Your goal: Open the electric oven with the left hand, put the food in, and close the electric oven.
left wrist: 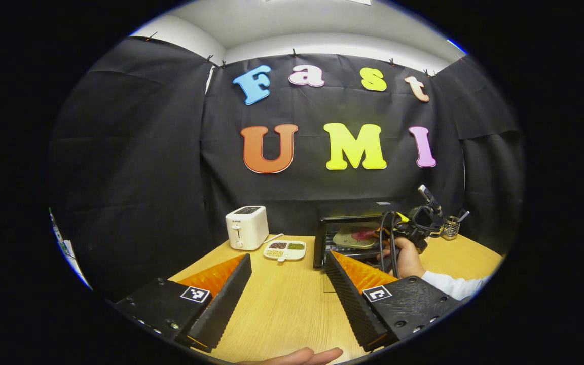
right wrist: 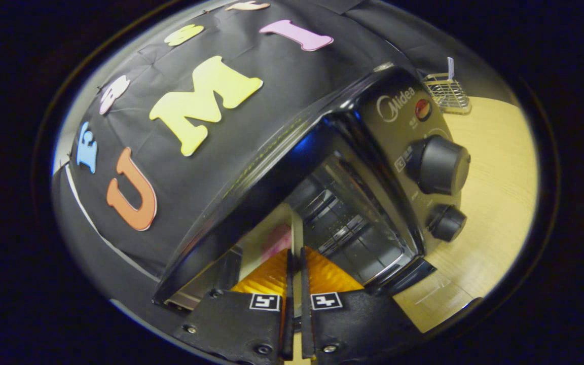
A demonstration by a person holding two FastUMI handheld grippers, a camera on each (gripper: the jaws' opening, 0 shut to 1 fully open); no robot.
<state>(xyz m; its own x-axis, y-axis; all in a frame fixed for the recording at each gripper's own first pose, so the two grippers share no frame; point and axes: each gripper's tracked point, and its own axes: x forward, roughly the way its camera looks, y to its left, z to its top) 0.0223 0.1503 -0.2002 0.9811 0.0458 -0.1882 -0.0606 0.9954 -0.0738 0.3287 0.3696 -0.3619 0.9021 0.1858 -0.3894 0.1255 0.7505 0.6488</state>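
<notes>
The black electric oven [left wrist: 322, 223] stands at the back of the wooden table with its door down. Inside lies a pale plate [left wrist: 348, 238] bearing a pink piece of food [left wrist: 363, 234]. A hand [left wrist: 406, 256] holds my right gripper [left wrist: 383, 234] at the oven's mouth. In the right gripper view, which is tilted, my right gripper [right wrist: 296, 252] reaches into the oven [right wrist: 373, 152], its fingers shut on the plate's [right wrist: 264, 238] rim, the pink food [right wrist: 282, 237] just beyond. My left gripper [left wrist: 288, 256] hovers open over the table, well in front of the oven, holding nothing.
A white toaster [left wrist: 247, 227] and a small divided dish [left wrist: 285, 249] sit left of the oven. A wire utensil holder [left wrist: 450, 228] stands to its right. Two knobs [right wrist: 439, 165] stick out of the oven's control panel. A hand [left wrist: 297, 357] shows at the near table edge.
</notes>
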